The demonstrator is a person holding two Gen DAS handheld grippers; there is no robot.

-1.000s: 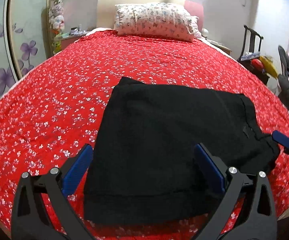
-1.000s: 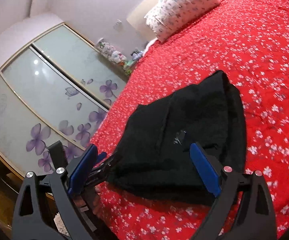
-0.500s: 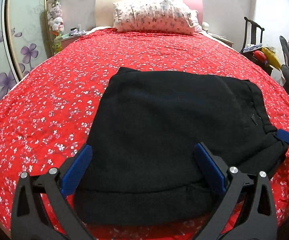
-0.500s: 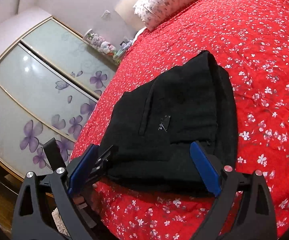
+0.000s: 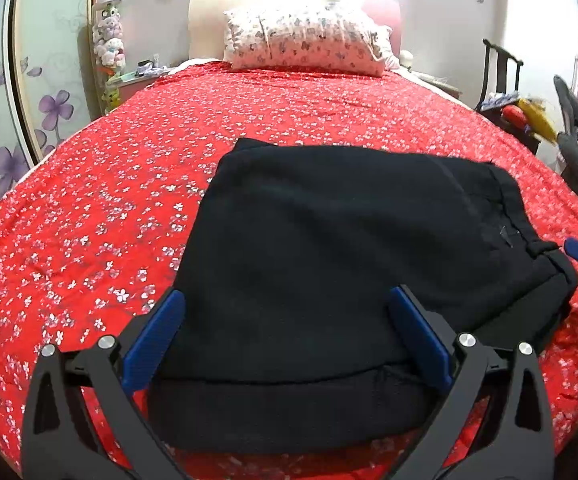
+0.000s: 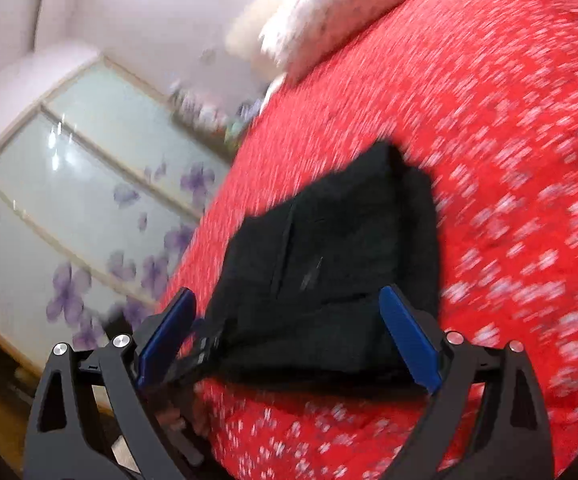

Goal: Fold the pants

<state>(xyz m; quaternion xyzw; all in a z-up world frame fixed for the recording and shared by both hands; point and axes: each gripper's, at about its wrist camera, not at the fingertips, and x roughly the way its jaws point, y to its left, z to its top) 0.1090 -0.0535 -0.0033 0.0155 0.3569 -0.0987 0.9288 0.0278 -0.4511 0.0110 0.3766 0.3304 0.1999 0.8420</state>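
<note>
Though unreadably blurred, a small mark (image 5: 507,235) shows on black pants (image 5: 329,240).

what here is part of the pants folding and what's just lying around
Part of the job:
- black pants, folded up on the red bedspread
- left gripper, open
- right gripper, open

Just lying about:
- floral pillow at the headboard
- plush toys by the wall
- black chair with clutter
- flowered wardrobe doors

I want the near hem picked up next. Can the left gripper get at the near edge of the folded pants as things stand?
Probably yes. The left gripper is open, its fingers astride the black pants, and nothing lies on the near hem on the red bedspread.
</note>
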